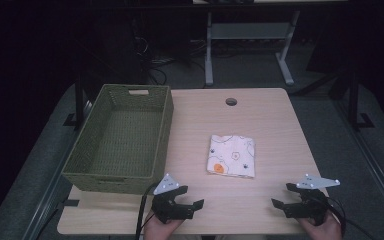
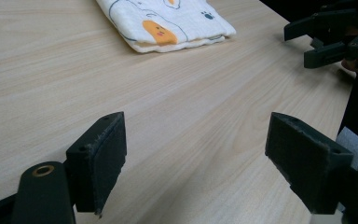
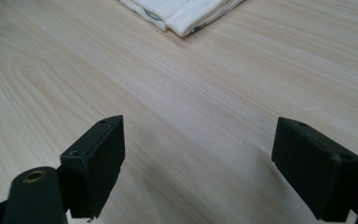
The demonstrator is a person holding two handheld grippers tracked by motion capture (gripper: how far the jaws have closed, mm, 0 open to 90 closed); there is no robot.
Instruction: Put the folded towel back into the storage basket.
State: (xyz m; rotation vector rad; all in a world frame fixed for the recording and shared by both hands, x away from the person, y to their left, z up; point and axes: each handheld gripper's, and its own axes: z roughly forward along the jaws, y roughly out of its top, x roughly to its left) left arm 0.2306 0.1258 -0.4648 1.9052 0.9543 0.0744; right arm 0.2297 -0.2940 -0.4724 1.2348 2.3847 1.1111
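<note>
Holding both tools low at the near edge of the wooden table [image 1: 280,130], you kept each set of jaws spread wide with nothing between them. Your left gripper [image 1: 186,196] hovered just in front of the near corner of the green woven basket [image 1: 120,137], touching neither it nor the cloth; from its own camera the left gripper [image 2: 196,154] framed only bare wood between its pads. Your right gripper [image 1: 284,196] sat well apart from it near the table's right front corner, equally empty, and its own camera showed the right gripper [image 3: 198,158] wide over bare tabletop.

The folded cloth [image 1: 232,155], white with small printed animals and an orange patch at its near left corner, lay flat in the middle of the table, between the two tools and farther out. It was nearly square, its slightly longer side running away from you, edges roughly parallel to the table's.
</note>
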